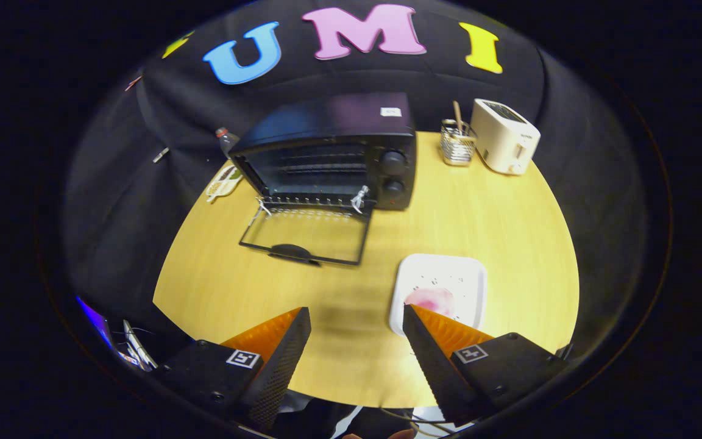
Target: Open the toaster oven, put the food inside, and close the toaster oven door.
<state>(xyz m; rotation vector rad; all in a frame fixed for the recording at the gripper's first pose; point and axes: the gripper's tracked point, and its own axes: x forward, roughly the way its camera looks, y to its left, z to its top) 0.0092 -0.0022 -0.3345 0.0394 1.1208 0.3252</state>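
Toaster oven: black boxy toaster oven (333, 143) stands at the far side of the round, light wooden table (497, 225), left of centre, its front facing the gripper.
Oven door: glass door with a dark frame (307, 233) is folded fully down and lies flat on the table just in front of the oven, its dark handle (291, 251) at the near edge.
Oven inside: the cavity is open to view, with a wire rack (317, 200) showing at the front lip; whether anything lies on it is too dark to tell.
Oven knobs: two round black knobs (393, 174) sit one above the other on the oven's right front panel.
Food: pink, rounded piece of food (430, 300) lies on the near part of a white square plate (470, 277) with rounded corners, near and right of the open door.
Plate position: the plate rests on the table right of centre, well apart from the oven door, just ahead of the right finger, whose tip overlaps its near left corner.
Gripper: two-finger gripper (357, 326) hangs above the near table edge with its fingers spread wide and nothing between them but bare tabletop.
Far right: cream two-slot toaster (504, 137) stands at the far right edge, with a wire-mesh metal holder (456, 146) just to its left, a wooden stick standing in it.
Far left: small pale oval item with dark markings (223, 182) lies on the table just left of the oven.
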